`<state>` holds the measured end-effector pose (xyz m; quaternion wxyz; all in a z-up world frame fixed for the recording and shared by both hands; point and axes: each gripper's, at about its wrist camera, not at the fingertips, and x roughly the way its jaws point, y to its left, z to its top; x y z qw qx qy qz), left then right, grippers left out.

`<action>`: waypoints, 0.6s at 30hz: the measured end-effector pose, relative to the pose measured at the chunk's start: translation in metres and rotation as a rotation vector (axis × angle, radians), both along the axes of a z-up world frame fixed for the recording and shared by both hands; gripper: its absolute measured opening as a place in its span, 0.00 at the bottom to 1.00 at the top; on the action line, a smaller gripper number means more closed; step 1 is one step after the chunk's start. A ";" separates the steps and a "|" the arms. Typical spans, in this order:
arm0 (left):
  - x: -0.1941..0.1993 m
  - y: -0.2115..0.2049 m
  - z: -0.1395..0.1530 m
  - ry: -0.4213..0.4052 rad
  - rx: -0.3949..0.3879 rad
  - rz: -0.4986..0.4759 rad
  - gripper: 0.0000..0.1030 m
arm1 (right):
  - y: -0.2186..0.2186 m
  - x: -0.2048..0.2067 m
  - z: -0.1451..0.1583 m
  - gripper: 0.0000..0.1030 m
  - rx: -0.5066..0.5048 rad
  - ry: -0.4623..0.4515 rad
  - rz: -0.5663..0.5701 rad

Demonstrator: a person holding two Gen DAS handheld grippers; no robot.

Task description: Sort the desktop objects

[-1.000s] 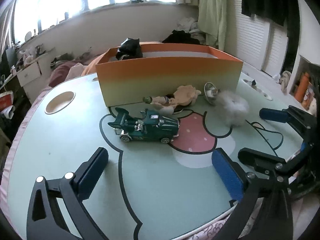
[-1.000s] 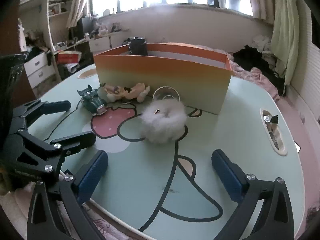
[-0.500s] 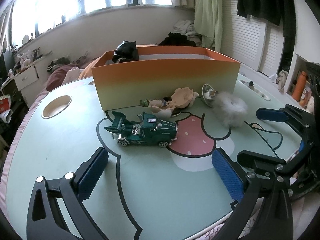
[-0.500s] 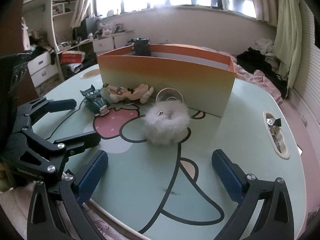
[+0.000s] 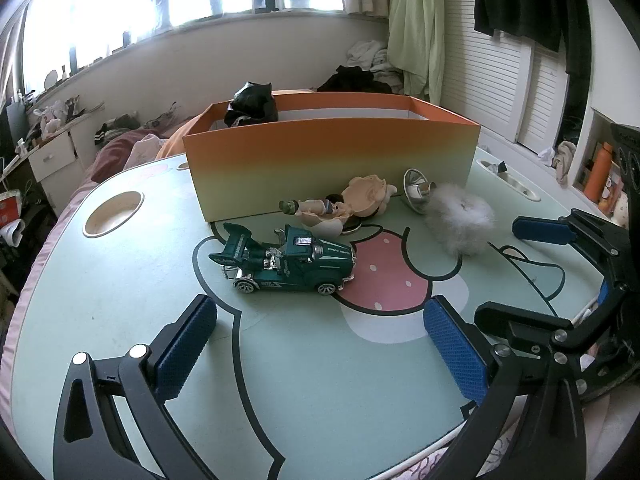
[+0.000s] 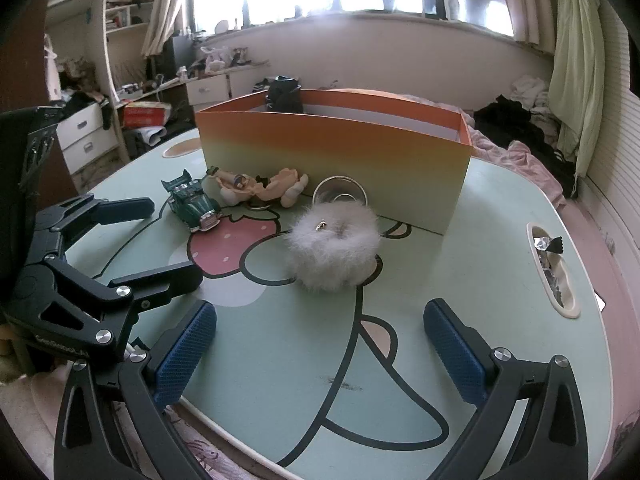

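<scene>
I am holding my left tongs (image 5: 320, 344) gaping wide before the green toy car (image 5: 286, 260) and my right tongs (image 6: 320, 344) gaping before the white fluffy pouch (image 6: 334, 250), both near the table's (image 5: 120, 320) front edge

Both tongs have edged nearer the toys.

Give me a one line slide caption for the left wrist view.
Open left hand-held gripper faces a green toy truck on the cartoon-print table, orange box behind.
</scene>
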<state>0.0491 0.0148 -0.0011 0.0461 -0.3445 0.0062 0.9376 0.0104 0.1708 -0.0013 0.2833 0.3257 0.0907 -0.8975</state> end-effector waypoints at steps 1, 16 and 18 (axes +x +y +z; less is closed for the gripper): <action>0.000 0.000 0.000 0.000 -0.001 0.000 1.00 | 0.000 0.000 0.000 1.00 -0.001 0.001 0.000; -0.002 0.001 0.001 0.000 0.002 -0.002 1.00 | 0.028 -0.019 0.030 0.72 -0.136 -0.023 -0.064; -0.002 0.001 0.001 0.000 0.002 -0.001 1.00 | 0.023 -0.025 0.034 0.72 -0.132 -0.051 -0.045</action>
